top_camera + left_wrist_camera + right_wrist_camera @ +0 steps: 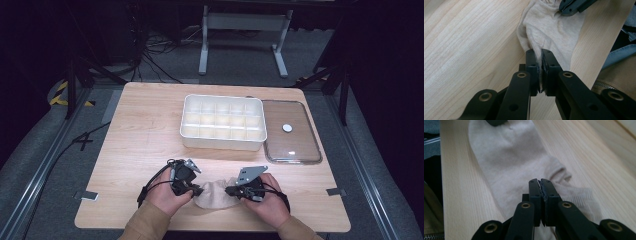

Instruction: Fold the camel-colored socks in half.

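A beige ankle sock (216, 195) lies on the wooden table (150, 135) near its front edge, between both hands. My left gripper (199, 190) is shut on the sock's left end; in the left gripper view its jaws (541, 53) pinch a gathered fold of the sock (551, 27). My right gripper (229, 190) is at the sock's right end. In the right gripper view it (540, 182) is shut, with its tips on the sock (509, 157) close to the cuff, seemingly nipping the fabric.
A white box (222, 122) with several small compartments stands at mid-table. Its clear lid (290, 131) lies flat to the right of it. The table's front edge runs just below the hands. Metal frame legs (205, 45) stand on the floor behind the table.
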`<state>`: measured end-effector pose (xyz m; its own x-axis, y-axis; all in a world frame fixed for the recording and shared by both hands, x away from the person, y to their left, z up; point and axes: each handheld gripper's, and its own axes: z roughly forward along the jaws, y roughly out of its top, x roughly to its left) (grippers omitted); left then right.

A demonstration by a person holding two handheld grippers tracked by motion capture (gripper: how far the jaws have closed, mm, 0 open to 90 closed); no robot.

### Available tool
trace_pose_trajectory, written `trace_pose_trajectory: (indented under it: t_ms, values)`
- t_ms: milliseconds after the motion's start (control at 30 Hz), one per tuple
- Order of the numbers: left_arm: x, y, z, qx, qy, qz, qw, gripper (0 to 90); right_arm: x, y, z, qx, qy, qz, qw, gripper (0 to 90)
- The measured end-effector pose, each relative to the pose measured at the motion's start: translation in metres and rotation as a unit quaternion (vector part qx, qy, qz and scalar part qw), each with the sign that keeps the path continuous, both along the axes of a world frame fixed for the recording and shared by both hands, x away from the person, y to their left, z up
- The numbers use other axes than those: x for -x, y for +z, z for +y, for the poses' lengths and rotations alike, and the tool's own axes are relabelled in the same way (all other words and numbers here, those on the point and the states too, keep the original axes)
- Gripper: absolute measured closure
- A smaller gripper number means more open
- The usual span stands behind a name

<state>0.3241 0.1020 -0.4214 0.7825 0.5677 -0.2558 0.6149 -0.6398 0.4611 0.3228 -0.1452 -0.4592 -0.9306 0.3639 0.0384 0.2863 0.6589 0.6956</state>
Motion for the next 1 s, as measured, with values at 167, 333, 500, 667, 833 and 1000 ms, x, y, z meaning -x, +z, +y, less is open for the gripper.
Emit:
trace_pose_trajectory:
  t_ms: [167,333,500,667,833,1000]
  values:
    - [0.001,0.001,-0.001,0.003,-0.005,0.004,1.0000,84.9,-0.003,0.000,0.005,-0.011,0.002,-0.020,0.9997,85.9]
    - [0.000,0.005,0.002,0.012,-0.007,-0.001,0.9999,84.9,-0.004,-0.007,0.009,0.009,0.006,-0.006,0.9999,88.7]
    - [0.000,0.008,0.004,0.026,-0.007,-0.004,0.9996,84.9,-0.003,-0.008,0.011,0.020,0.008,-0.001,0.9998,89.3]
    - [0.002,0.014,0.003,0.046,-0.008,-0.016,0.9988,84.9,0.002,-0.007,0.016,0.024,0.018,0.013,0.9995,89.5]
    - [0.003,0.018,-0.001,0.065,-0.014,-0.022,0.9975,84.9,0.008,-0.007,0.021,0.020,0.024,0.013,0.9994,89.5]
    - [0.003,0.019,-0.005,0.074,-0.018,-0.032,0.9966,84.9,0.012,-0.010,0.024,0.003,0.019,0.017,0.9997,88.8]
